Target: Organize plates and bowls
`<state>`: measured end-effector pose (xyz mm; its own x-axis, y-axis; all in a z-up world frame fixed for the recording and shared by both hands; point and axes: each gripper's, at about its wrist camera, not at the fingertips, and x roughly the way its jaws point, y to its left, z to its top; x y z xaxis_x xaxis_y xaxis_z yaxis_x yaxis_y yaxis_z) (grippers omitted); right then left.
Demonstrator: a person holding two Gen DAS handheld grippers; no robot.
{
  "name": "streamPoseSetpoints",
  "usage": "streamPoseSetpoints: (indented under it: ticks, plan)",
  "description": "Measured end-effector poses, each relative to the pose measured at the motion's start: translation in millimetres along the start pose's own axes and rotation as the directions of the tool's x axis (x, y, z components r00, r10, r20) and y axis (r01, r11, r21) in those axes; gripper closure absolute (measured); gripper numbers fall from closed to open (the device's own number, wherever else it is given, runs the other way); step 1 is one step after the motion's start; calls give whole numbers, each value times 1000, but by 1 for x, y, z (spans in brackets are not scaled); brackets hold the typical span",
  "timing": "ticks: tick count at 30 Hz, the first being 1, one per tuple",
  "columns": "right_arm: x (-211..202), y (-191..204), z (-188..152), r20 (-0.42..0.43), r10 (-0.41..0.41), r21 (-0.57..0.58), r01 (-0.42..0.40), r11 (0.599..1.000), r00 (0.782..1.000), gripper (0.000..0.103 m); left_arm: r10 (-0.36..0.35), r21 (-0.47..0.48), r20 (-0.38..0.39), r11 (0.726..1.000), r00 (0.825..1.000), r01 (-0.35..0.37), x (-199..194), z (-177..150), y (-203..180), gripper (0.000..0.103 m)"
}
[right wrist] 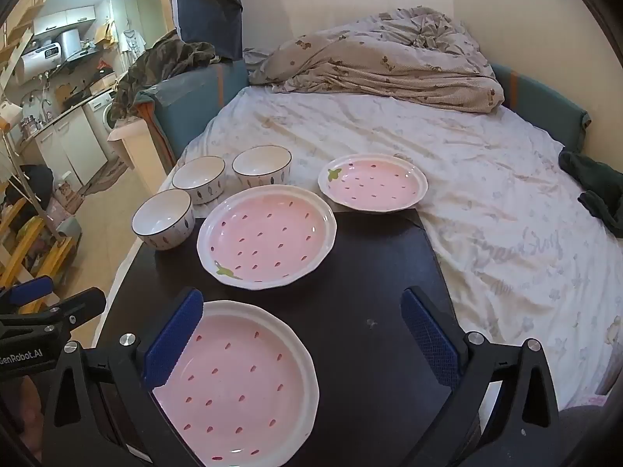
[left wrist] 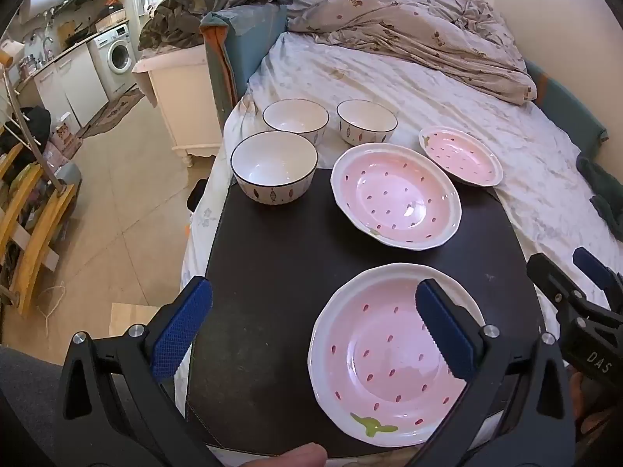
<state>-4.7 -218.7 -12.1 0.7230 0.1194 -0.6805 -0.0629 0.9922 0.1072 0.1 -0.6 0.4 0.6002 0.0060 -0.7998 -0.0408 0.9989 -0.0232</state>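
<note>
Three pink strawberry plates lie in a row: the near plate (left wrist: 393,354) (right wrist: 237,385) and the middle plate (left wrist: 395,196) (right wrist: 266,235) on a black board (left wrist: 272,272) (right wrist: 362,284), the far plate (left wrist: 461,155) (right wrist: 372,185) on the bedsheet. Three white bowls stand to their left: one (left wrist: 274,171) (right wrist: 163,220) at the board's far corner, two (left wrist: 296,118) (left wrist: 366,120) behind it on the sheet. My left gripper (left wrist: 313,330) hovers open over the board, its right finger above the near plate. My right gripper (right wrist: 301,338) is open too, its left finger over that plate.
The board lies on a bed with a white sheet (right wrist: 486,202) and a crumpled duvet (right wrist: 381,62) at the far end. A dark green cloth (right wrist: 595,190) lies at the right edge. Left of the bed are tiled floor (left wrist: 117,202), a white cabinet (left wrist: 183,93) and wooden shelves.
</note>
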Motion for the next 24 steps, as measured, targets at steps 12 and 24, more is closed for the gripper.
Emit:
streamPoseSetpoints:
  ticks: [12, 24]
  plan:
    - [-3, -2, 0, 14, -12, 11, 12, 1000, 1000, 0, -7, -4, -8, 1000, 1000, 7, 1, 1, 3, 0]
    - [0, -3, -1, 7, -12, 13, 12, 1000, 1000, 0, -1, 4, -5, 1000, 1000, 1, 1, 0, -3, 0]
